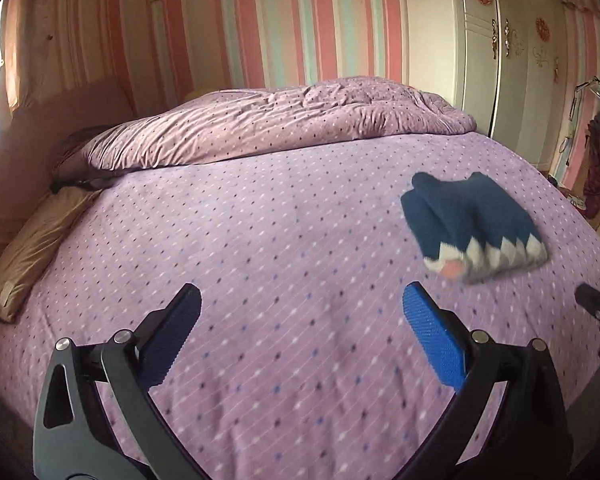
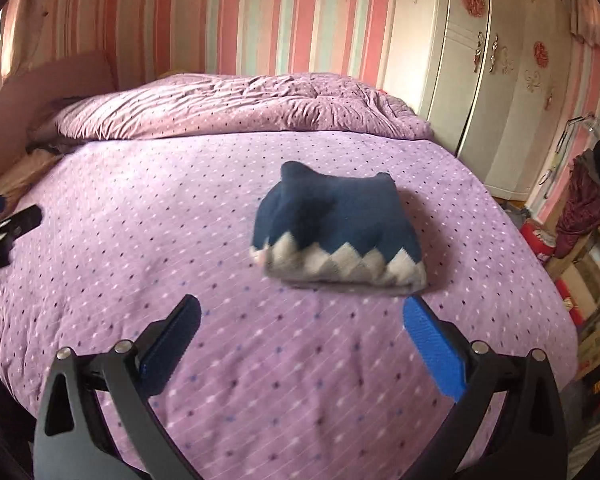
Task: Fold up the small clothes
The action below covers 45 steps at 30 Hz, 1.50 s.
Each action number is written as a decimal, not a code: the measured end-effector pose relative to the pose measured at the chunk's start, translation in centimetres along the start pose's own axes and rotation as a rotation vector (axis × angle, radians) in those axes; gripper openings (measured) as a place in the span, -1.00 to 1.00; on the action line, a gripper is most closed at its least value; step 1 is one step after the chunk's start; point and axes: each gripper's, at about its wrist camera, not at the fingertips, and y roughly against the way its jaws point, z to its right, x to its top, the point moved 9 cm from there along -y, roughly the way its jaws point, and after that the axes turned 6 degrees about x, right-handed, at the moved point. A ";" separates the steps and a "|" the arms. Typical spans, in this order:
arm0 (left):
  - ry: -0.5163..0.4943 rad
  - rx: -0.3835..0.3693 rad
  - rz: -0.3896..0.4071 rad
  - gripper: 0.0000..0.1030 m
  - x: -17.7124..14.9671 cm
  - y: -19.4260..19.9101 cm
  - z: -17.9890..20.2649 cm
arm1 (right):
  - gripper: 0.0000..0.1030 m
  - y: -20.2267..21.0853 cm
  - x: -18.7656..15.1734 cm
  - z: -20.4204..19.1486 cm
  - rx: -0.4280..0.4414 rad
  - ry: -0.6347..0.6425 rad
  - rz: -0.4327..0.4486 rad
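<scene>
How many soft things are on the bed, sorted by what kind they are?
Folded blue garment with a white and grey zigzag edge: 1
Bunched purple dotted duvet at the far end: 1
Tan pillow at the left edge: 1
Total: 3, all lying on the purple dotted bedspread.

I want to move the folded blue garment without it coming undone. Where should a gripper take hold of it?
Probably at the near edge with the white zigzag band, coming in low from the front. The folded blue garment lies flat on the purple bedspread, layers stacked there, so one pinch could catch them all. The right gripper is open, nearest.
</scene>
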 end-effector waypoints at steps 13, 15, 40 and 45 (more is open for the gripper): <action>0.071 0.013 -0.067 0.94 -6.9 5.4 -6.1 | 0.97 6.5 0.0 -8.9 0.045 0.070 0.030; 0.085 0.024 -0.059 0.94 -7.0 6.1 -7.1 | 0.97 7.2 0.0 -9.4 0.058 0.070 0.037; 0.150 0.061 -0.010 0.94 -5.5 8.0 -9.4 | 0.97 8.6 0.7 -9.6 0.103 0.025 0.080; 0.158 0.090 -0.005 0.94 -5.4 8.2 -9.9 | 0.97 8.9 0.9 -9.7 0.161 0.005 0.095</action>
